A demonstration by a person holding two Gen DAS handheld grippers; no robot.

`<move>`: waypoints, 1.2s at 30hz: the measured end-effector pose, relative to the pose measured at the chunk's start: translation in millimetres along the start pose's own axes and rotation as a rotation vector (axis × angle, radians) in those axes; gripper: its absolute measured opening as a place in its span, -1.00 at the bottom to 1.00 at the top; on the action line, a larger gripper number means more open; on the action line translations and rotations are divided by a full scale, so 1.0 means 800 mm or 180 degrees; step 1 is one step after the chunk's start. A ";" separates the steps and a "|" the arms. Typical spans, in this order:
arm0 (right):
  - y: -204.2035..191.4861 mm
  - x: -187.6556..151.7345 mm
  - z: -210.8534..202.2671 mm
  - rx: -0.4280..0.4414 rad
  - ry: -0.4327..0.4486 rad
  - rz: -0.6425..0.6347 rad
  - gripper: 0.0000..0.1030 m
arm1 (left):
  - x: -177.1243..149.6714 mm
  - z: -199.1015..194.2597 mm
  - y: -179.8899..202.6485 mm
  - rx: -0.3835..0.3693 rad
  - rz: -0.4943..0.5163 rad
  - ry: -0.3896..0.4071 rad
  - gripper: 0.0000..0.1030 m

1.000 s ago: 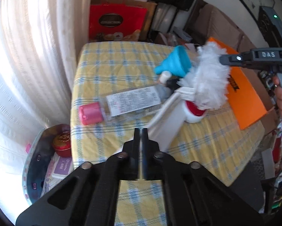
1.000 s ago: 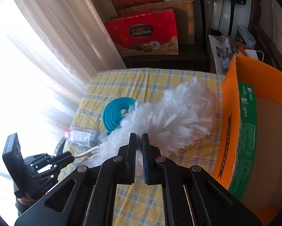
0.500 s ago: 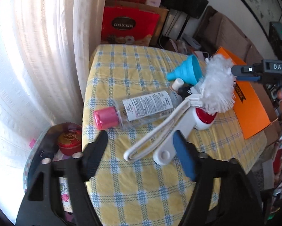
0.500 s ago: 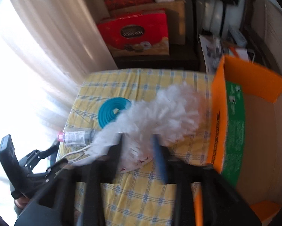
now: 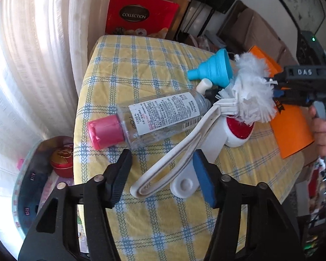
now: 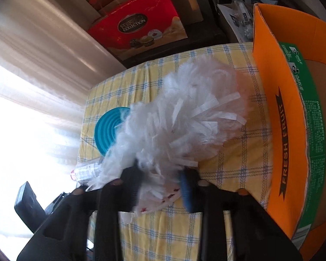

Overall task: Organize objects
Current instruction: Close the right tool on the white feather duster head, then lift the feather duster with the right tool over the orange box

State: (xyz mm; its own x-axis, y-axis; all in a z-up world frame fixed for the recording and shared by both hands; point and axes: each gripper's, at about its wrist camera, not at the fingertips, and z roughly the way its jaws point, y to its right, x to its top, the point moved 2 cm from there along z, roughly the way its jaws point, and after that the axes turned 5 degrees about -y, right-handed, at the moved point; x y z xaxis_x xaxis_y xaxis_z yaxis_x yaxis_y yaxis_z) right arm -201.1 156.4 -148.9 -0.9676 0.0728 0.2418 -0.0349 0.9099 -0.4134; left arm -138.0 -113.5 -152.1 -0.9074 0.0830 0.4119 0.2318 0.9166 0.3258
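At the bottom of the frame my left gripper (image 5: 160,174) had just been narrowing yet stood apart, its jaws straddling the duster's white handle (image 5: 173,169) without pressing; my right gripper (image 6: 160,187) had just been closing into the white duster (image 6: 180,117) fluff at centre frame, though I couldn't tell if it truly gripped. I judged a pull on loose fibres might slip, or drag the handle against the one clear bottle (image 5: 160,117) just beside it. Farther up lay one blue funnel (image 5: 213,69), one red-and-white roller (image 5: 239,130), and one orange box (image 6: 278,108) at right.
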 end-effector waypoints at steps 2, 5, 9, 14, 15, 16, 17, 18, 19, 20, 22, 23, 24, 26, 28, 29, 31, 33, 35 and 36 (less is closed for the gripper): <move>-0.004 0.000 -0.006 -0.0012 0.0058 -0.0035 -0.74 | 0.000 -0.001 -0.001 -0.0063 0.0007 -0.0016 -0.21; -0.013 -0.002 -0.015 -0.0022 0.0124 -0.0113 -0.82 | 0.000 -0.006 0.008 -0.0012 0.0165 0.0013 -0.46; -0.024 -0.005 -0.030 0.0028 0.0203 -0.0178 -0.85 | -0.002 -0.014 0.025 0.0127 0.0334 0.0013 -0.56; -0.041 -0.008 -0.064 0.0130 0.0291 -0.0292 -0.85 | -0.003 -0.031 0.035 0.0079 0.0371 0.0076 -0.63; -0.044 -0.008 -0.070 0.0132 0.0312 -0.0319 -0.86 | -0.003 -0.036 0.037 0.0069 0.0375 0.0095 -0.63; -0.048 -0.008 -0.079 0.0134 0.0341 -0.0347 -0.86 | -0.003 -0.041 0.040 0.0058 0.0381 0.0120 -0.64; -0.052 -0.005 -0.083 0.0133 0.0361 -0.0361 -0.86 | -0.001 -0.047 0.043 0.0042 0.0388 0.0145 -0.64; -0.054 -0.002 -0.088 0.0134 0.0383 -0.0374 -0.86 | 0.000 -0.052 0.048 0.0032 0.0398 0.0168 -0.65; -0.056 -0.002 -0.097 0.0139 0.0409 -0.0389 -0.86 | 0.001 -0.058 0.053 0.0030 0.0407 0.0196 -0.65; -0.057 -0.001 -0.103 0.0138 0.0426 -0.0396 -0.86 | 0.001 -0.064 0.059 0.0026 0.0418 0.0219 -0.65; -0.056 0.001 -0.118 0.0126 0.0472 -0.0407 -0.86 | 0.006 -0.072 0.072 -0.0006 0.0449 0.0249 -0.67; -0.054 0.001 -0.126 0.0112 0.0493 -0.0412 -0.86 | 0.007 -0.076 0.080 -0.0020 0.0476 0.0265 -0.67; -0.051 0.003 -0.133 0.0103 0.0509 -0.0409 -0.86 | 0.008 -0.078 0.088 -0.0033 0.0496 0.0277 -0.68; -0.040 0.004 -0.149 0.0084 0.0543 -0.0382 -0.86 | 0.007 -0.083 0.105 -0.0074 0.0540 0.0304 -0.69; -0.027 0.006 -0.161 0.0053 0.0575 -0.0357 -0.86 | 0.011 -0.082 0.122 -0.0116 0.0580 0.0322 -0.70; -0.019 0.007 -0.169 0.0027 0.0596 -0.0341 -0.86 | 0.013 -0.081 0.133 -0.0150 0.0607 0.0322 -0.70; -0.002 0.006 -0.183 -0.0016 0.0637 -0.0297 -0.86 | 0.017 -0.076 0.156 -0.0233 0.0669 0.0311 -0.72; 0.014 0.008 -0.195 -0.0048 0.0658 -0.0261 -0.86 | 0.019 -0.072 0.178 -0.0289 0.0732 0.0296 -0.74; 0.034 0.008 -0.209 -0.0085 0.0674 -0.0216 -0.86 | 0.021 -0.067 0.206 -0.0348 0.0850 0.0269 -0.76; 0.044 0.008 -0.214 -0.0108 0.0680 -0.0195 -0.86 | 0.021 -0.064 0.219 -0.0372 0.0900 0.0256 -0.77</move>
State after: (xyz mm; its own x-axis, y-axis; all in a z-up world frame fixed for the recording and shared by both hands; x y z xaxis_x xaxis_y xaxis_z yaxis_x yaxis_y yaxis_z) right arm -165.5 258.6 -11.2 -0.8888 0.0986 0.4475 -0.0799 0.9283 -0.3632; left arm -94.9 28.1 -44.5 -0.7718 0.2926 0.5646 0.5138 0.8100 0.2826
